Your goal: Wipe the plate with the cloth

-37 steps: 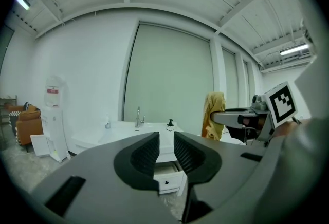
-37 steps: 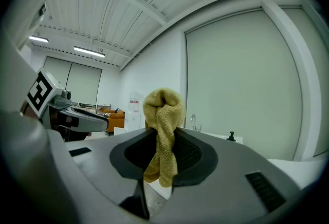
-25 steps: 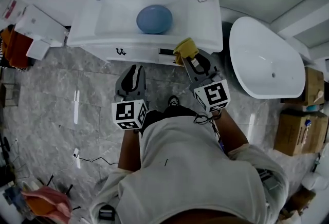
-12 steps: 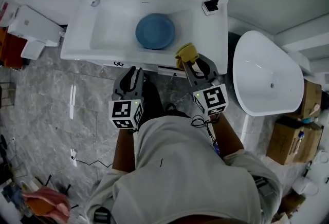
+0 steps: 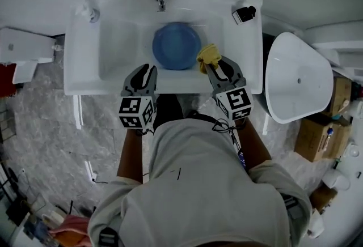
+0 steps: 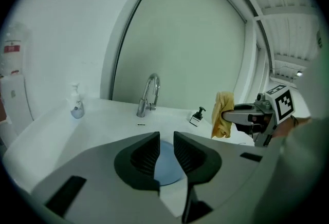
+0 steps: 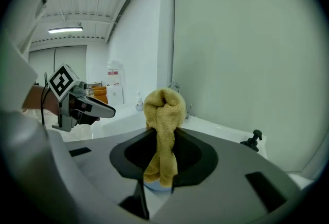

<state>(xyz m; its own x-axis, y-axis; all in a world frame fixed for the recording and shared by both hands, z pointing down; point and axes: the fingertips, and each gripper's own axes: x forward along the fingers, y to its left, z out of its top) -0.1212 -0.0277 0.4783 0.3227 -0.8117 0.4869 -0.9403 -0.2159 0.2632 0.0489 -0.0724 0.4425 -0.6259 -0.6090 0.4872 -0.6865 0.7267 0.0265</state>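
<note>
One cloth clamped, right tongs | plate whole only overhead

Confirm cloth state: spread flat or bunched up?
Bunched. The yellow cloth is a twisted wad pinched in the right tongs, its knotted end bulging past their tips and a tail hanging down.

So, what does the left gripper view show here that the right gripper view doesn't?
Only the left gripper view: the left gripper's own jaws, slightly apart with nothing between them, and the right gripper seen side-on. Only the right gripper view: the right gripper's jaws clamped on the yellow cloth, and the left gripper seen side-on. Both: the cloth, the blue plate beyond the jaws, the white sink and the black pump dispenser.
</note>
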